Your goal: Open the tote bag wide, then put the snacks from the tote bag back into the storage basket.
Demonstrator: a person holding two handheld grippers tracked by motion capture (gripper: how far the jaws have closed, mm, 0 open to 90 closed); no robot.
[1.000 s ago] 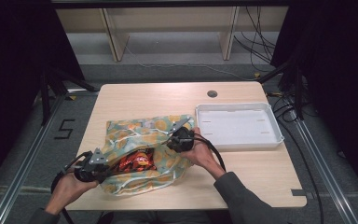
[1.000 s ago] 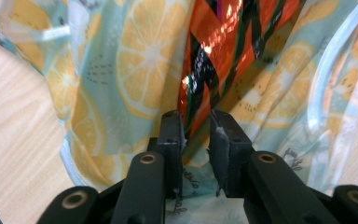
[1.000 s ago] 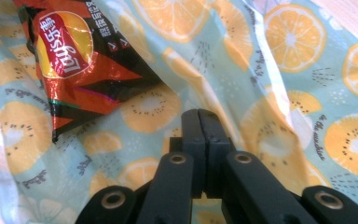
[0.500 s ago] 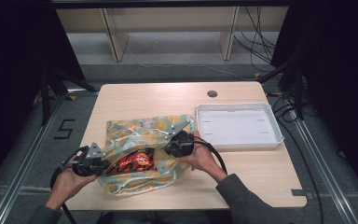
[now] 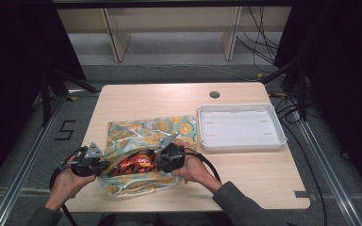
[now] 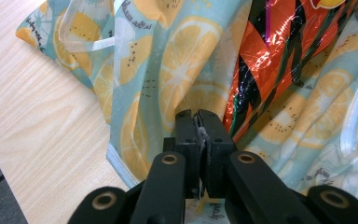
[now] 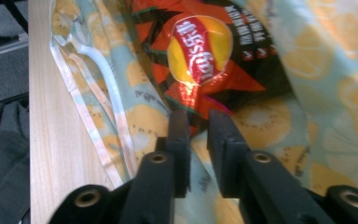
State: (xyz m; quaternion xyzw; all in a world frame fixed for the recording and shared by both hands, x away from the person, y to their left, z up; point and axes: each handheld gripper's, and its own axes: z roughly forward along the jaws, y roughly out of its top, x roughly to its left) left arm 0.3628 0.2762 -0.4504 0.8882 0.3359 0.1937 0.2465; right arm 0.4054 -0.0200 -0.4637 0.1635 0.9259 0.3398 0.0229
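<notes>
Wooden surface carries a lemon-print bag lying at its near left part, with an orange snack packet inside its mouth. Left gripper has its jaws pinched tight on the bag's fabric edge. Right gripper has just been opening; its jaws stand slightly apart at the packet's corner. White tray sits rightmost.
</notes>
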